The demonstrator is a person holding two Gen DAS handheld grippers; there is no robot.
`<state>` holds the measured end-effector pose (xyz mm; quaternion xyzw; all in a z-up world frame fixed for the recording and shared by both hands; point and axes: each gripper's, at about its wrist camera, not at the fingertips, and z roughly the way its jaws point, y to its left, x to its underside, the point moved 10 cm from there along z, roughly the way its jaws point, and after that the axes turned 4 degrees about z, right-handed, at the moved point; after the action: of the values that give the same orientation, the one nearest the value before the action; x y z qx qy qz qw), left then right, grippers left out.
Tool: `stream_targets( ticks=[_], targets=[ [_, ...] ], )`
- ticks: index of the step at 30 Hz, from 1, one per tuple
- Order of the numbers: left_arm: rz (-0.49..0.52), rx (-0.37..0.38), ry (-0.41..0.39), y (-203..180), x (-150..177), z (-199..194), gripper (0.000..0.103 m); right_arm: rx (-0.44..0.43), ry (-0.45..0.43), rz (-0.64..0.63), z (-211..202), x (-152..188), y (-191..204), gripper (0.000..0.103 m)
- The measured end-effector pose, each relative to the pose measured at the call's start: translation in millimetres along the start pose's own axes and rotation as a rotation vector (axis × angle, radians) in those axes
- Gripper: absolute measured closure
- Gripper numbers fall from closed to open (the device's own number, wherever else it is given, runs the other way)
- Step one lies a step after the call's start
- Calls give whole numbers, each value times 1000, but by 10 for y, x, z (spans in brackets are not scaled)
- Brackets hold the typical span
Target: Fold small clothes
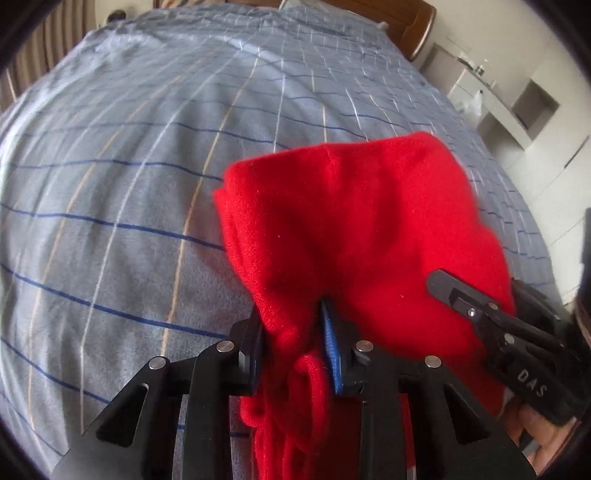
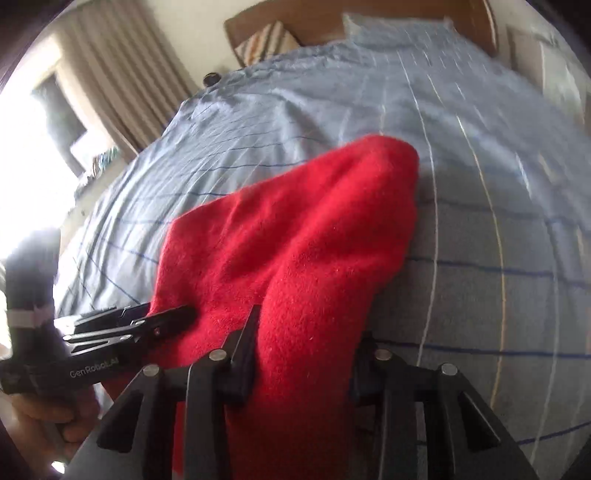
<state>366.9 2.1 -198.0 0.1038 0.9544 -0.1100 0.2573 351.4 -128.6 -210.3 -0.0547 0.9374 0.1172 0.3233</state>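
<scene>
A red knitted garment (image 1: 351,221) hangs bunched over the bed, held up at two places. In the left wrist view my left gripper (image 1: 291,317) is shut on a gathered fold of it, with red cloth packed between the blue-padded fingers (image 1: 330,343). My right gripper (image 1: 476,291) comes in from the right; one finger lies over the cloth, the other is behind it. In the right wrist view the red garment (image 2: 295,229) fills my right gripper (image 2: 306,332), which is shut on a thick fold. There my left gripper (image 2: 166,315) clamps the cloth's left edge.
Below lies a bed with a blue-grey checked sheet (image 1: 129,166). A wooden headboard (image 2: 369,14) and pillows (image 2: 266,40) stand at the far end. Curtains and a bright window (image 2: 92,92) are on one side, white shelves (image 1: 517,110) on the other. A hand (image 2: 44,413) holds each tool.
</scene>
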Motion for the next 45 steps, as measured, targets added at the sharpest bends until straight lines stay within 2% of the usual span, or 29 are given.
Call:
stream_targets(
  ticks=[2,8,10,12,13,14,15,16,18,22,24,26,29,32,37,42,45],
  targets=[
    [37,-38,-33,-45,-32,-117,83,8,-47,-19,-130,-65,100,69],
    [44,-2,-217,-101,-437,-930,84,-92,-208,-1,-823,-518,264,70],
    [42,15,-231,-115,-535,-1053,81,-129,-218,20,-924,-664,242,70],
    [41,22,-157,-69,-455,-911,55,-168,-137,94,-827,-609,98,61],
    [37,13,-96,-15,-332,-754,28,-168,-81,147,-727,-504,-36,56],
    [28,-17,-47,73,-181,-585,24,-142,-26,192,-611,-354,-207,40],
    [25,-62,-15,172,1,-501,27,-95,30,226,-513,-141,-395,24],
    [29,-99,1,267,183,-482,29,-50,65,242,-489,62,-551,22],
    [40,-144,-25,389,496,-610,28,-4,78,233,-596,418,-751,22],
    [83,-277,-149,371,799,-1115,3,74,15,174,-1078,856,-859,17],
    [94,-343,-222,311,832,-1400,1,119,-40,131,-1373,947,-793,7],
    [86,-366,-265,213,877,-1625,1,155,-103,69,-1675,969,-647,3],
    [74,-382,-290,41,958,-1894,1,185,-189,-8,-2060,972,-376,1],
    [53,-416,-304,-75,1007,-2093,1,185,-232,-41,-2309,1010,-140,1],
    [88,-412,-316,-283,1165,-2306,1,175,-230,-54,-2469,1112,98,1],
    [130,-405,-282,-438,1323,-2356,1,193,-172,-37,-2531,1295,179,1],
    [120,-394,-258,-471,1424,-2372,0,174,-135,-5,-2592,1417,206,1]
  ],
)
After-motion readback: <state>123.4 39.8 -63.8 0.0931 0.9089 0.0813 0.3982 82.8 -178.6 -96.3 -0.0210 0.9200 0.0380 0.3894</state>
